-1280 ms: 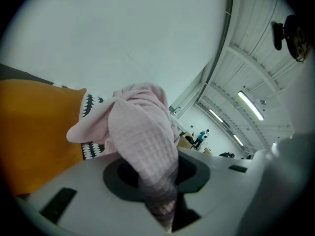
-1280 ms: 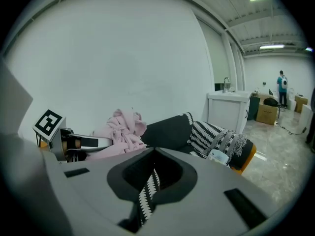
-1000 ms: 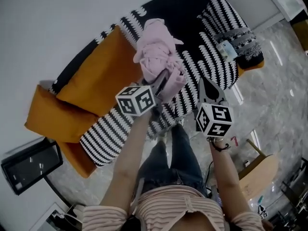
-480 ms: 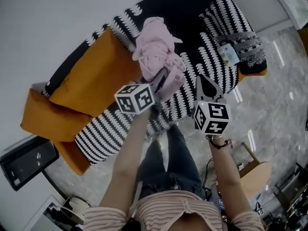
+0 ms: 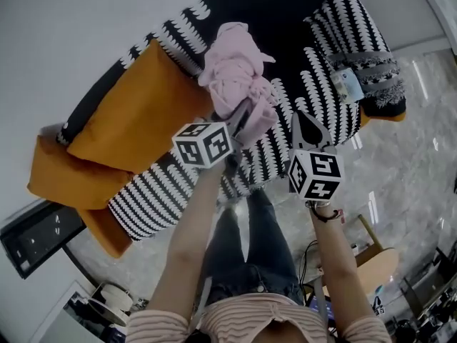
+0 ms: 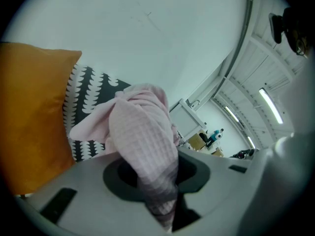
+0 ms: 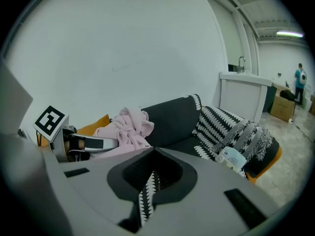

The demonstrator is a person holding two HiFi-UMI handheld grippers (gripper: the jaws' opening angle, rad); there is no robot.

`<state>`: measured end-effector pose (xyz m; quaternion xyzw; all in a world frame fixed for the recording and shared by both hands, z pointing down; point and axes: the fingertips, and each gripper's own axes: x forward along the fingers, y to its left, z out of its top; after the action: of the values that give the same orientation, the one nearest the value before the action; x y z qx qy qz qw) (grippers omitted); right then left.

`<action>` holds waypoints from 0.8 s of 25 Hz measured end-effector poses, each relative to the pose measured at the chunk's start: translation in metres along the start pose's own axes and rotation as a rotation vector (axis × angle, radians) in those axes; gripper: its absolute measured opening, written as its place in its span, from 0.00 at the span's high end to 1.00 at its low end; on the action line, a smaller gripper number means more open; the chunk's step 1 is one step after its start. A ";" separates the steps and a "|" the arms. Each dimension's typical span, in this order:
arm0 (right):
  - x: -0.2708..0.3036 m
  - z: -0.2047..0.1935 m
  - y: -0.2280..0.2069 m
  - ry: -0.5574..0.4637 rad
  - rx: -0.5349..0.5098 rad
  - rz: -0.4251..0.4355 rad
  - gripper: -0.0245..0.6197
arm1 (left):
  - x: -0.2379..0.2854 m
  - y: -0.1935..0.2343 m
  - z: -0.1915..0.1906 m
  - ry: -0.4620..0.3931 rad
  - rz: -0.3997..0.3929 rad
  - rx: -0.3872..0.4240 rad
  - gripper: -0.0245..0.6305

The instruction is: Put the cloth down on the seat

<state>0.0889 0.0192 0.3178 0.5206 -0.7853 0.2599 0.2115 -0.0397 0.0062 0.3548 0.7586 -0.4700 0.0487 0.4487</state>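
Note:
A crumpled pink cloth (image 5: pixel 235 77) hangs in the air over the black-and-white patterned sofa seat (image 5: pixel 293 56). My left gripper (image 5: pixel 246 116) is shut on its lower end. In the left gripper view the cloth (image 6: pixel 142 132) bulges up out of the jaws of that gripper (image 6: pixel 157 191) and hides what is behind it. My right gripper (image 5: pixel 305 127) hovers just to the right of the cloth, above the seat's front edge. Its jaws (image 7: pixel 147 191) are shut with nothing in them. From the right gripper view, the cloth (image 7: pixel 125 127) and the left gripper (image 7: pixel 83 144) show at the left.
Orange cushions (image 5: pixel 136 113) fill the sofa's left end. A striped cushion with a grey fringed throw (image 5: pixel 368 56) and a small white pack (image 5: pixel 346 84) lie at its right end. The person's legs (image 5: pixel 250 241) stand on marble floor (image 5: pixel 407 163), by a wooden stool (image 5: pixel 378 259).
The head view has drifted a little, so the sofa sits slightly lower and to the right. Both grippers and the held cloth keep almost the same place.

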 end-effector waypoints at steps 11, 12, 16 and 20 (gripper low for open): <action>0.034 -0.010 -0.006 0.031 0.006 0.015 0.95 | 0.027 0.026 -0.011 0.007 0.022 -0.036 0.78; 0.035 -0.012 -0.005 0.031 0.006 0.015 0.95 | 0.027 0.029 -0.013 0.005 0.024 -0.039 0.78; 0.042 -0.020 -0.019 0.052 0.011 0.010 0.95 | 0.040 0.031 -0.021 0.012 0.034 -0.057 0.78; 0.059 -0.026 -0.029 0.081 0.015 0.006 0.95 | 0.056 0.044 -0.024 0.033 0.049 -0.067 0.78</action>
<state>0.0960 -0.0157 0.3791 0.5088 -0.7756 0.2876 0.2384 -0.0334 -0.0203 0.4250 0.7305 -0.4821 0.0565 0.4803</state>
